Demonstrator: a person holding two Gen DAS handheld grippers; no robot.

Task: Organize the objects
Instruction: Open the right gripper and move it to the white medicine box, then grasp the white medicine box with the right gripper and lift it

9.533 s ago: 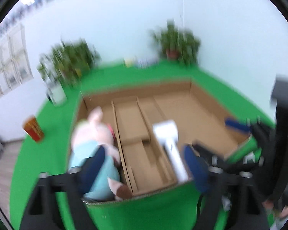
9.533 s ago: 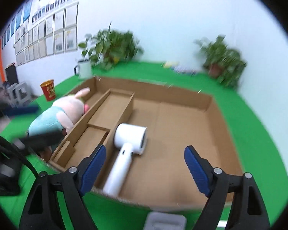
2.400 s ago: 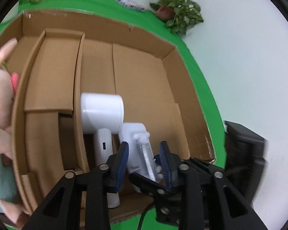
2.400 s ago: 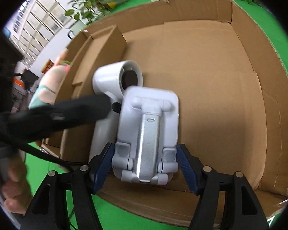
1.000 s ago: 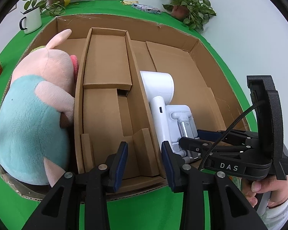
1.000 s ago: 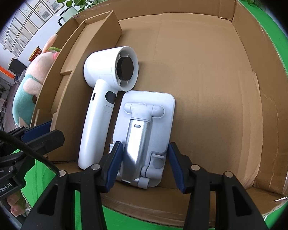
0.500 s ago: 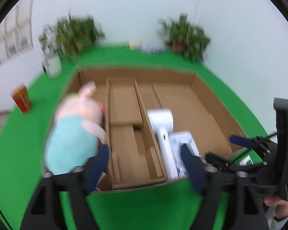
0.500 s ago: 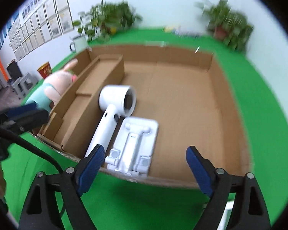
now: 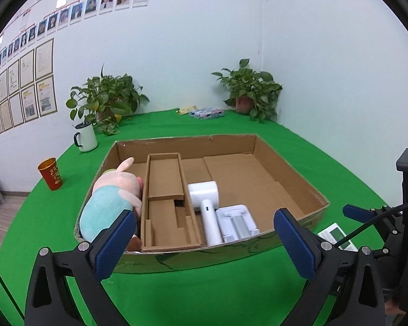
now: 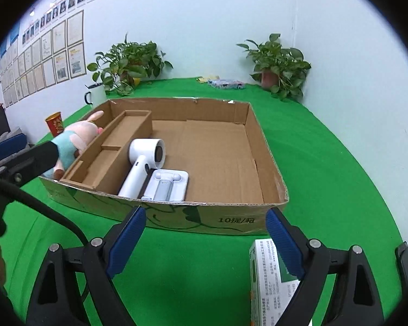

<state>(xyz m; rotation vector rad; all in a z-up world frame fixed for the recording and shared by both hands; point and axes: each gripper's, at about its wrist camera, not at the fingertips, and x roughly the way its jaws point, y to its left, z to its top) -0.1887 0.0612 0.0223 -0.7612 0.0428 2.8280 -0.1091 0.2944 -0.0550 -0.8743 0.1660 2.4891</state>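
Observation:
A shallow cardboard box (image 9: 312, 194) (image 10: 269, 163) stands on the green table. In it lie a white hair dryer (image 9: 205, 203) (image 10: 141, 163), a white folding stand (image 9: 235, 221) (image 10: 167, 183) next to it, and a plush pig (image 9: 108, 203) (image 10: 73, 138) in the left compartment. My left gripper (image 9: 204, 247) is open and empty, held back in front of the box. My right gripper (image 10: 204, 240) is open and empty, also in front of the box. A green and white carton (image 10: 269, 282) (image 9: 337, 235) lies on the table under the right finger.
A cardboard divider insert (image 9: 166, 190) fills the box's left-middle. A red cup (image 9: 51, 173), a white mug (image 9: 85, 137) and two potted plants (image 9: 106, 103) (image 9: 251, 88) stand at the back. A small packet (image 9: 206, 113) lies near the far wall.
Both grippers have pulled back from the box and opened wide. The right gripper let go of the white stand, which now lies beside the hair dryer.

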